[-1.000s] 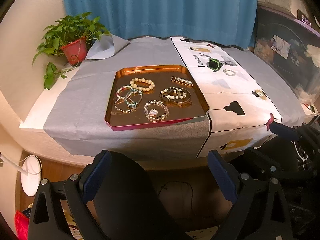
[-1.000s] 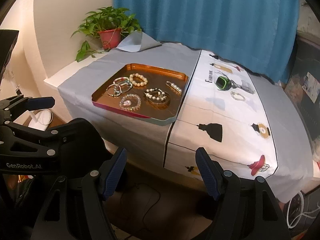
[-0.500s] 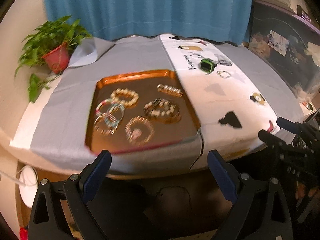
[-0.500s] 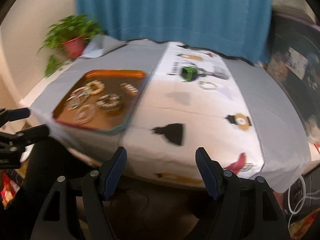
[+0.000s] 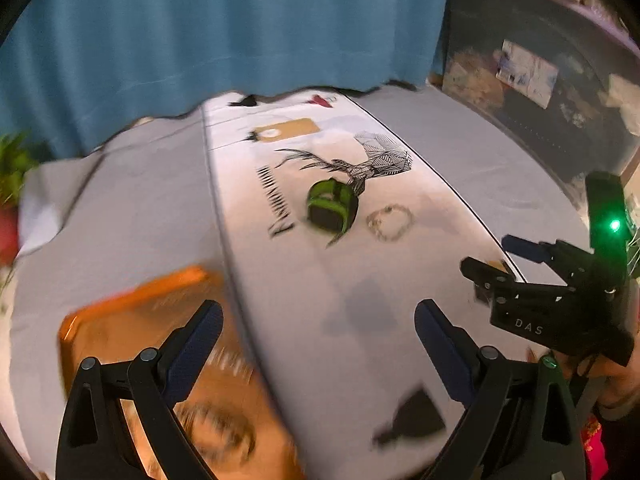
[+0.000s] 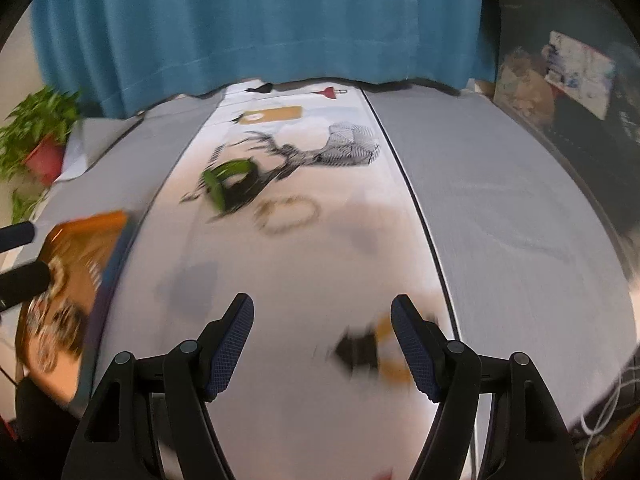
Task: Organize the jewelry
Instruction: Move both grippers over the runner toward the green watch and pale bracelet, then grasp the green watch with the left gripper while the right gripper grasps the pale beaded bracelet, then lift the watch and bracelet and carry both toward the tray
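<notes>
The bead bracelet [image 6: 287, 213] is seen ahead of the right tool [image 6: 322, 344], nearer it; both tools' jaws are held apart, empty.

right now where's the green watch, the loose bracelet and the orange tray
green watch [image 5: 332, 205]: left wrist view, on its green strap
loose bracelet [image 5: 390, 222]: left wrist view, on its beaded ring
orange tray [image 6: 86, 224]: right wrist view, on its far rim

1. My two views are warmly and evenly lit, rather dim toward the dark corners.
2. Motion blur smears the orange tray [image 5: 132, 320] and the printed cloth [image 6: 288, 272] near the table's front edge.
3. Only my own fingers [image 6: 230, 350] look sharp.
4. Fisheye bending curves the table's edges and the blue curtain [image 5: 224, 28].
5. A green lamp glares on my right gripper [image 5: 494, 254].
</notes>
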Tool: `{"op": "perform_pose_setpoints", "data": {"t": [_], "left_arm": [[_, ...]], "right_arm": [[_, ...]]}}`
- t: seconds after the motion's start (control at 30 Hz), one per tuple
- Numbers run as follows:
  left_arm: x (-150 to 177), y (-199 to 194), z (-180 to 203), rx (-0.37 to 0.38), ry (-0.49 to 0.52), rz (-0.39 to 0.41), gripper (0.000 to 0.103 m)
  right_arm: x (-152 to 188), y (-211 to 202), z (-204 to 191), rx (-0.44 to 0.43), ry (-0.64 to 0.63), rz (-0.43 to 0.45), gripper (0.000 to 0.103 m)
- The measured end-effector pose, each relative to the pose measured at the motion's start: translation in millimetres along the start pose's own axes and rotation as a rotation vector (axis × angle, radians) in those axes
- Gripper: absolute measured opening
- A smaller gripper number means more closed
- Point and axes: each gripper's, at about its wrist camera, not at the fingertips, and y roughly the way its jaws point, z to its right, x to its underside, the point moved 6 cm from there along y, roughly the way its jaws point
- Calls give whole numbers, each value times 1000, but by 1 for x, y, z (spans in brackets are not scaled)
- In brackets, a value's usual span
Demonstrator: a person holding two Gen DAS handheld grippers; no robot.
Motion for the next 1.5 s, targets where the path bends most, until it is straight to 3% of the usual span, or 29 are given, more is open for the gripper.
{"op": "perform_pose_setpoints", "data": {"t": [0.17,0.33,0.4,0.53,0.6,0.63,0.67,0.7,0.77,0.83,1.0,1.17,1.5], "left_arm": [[-34,61,12,2,62,-51,95],[-53,110,3,-19,57,-91,95],[-56,128,-4,-30,54,-121,95],[-54,156,-14,-4,27,-187,95],[-57,156,-14,8,19,-171,94],[-59,153,-11,35,18,-157,89],[-61,149,-8,66,24,-138,66],[-62,145,-4,90,41,-127,50],[-61,139,-1,64,76,-118,49],[-56,130,1,86,79,-120,49],[-43,91,-1,109,31,-87,49],[-24,26,1,98,21,-32,49],[58,-103,-6,-2,-44,55,49]], "right_arm": [[-39,45,6,0,-28,0,72],[-46,93,5,25,-89,-61,72],[-47,97,6,29,-103,-15,77],[-45,100,9,15,-90,-10,79],[-45,99,7,7,-105,-5,71],[-44,96,0,-16,-138,8,60],[-43,93,-8,-39,-179,14,21],[-40,91,-14,-37,-209,10,5],[-36,88,-22,-27,-241,0,6],[-34,81,-23,-52,-209,-12,6],[-40,33,-28,-51,-206,62,6],[-36,-19,-41,-41,-234,115,6],[27,-122,-79,-87,-269,154,6]]}}
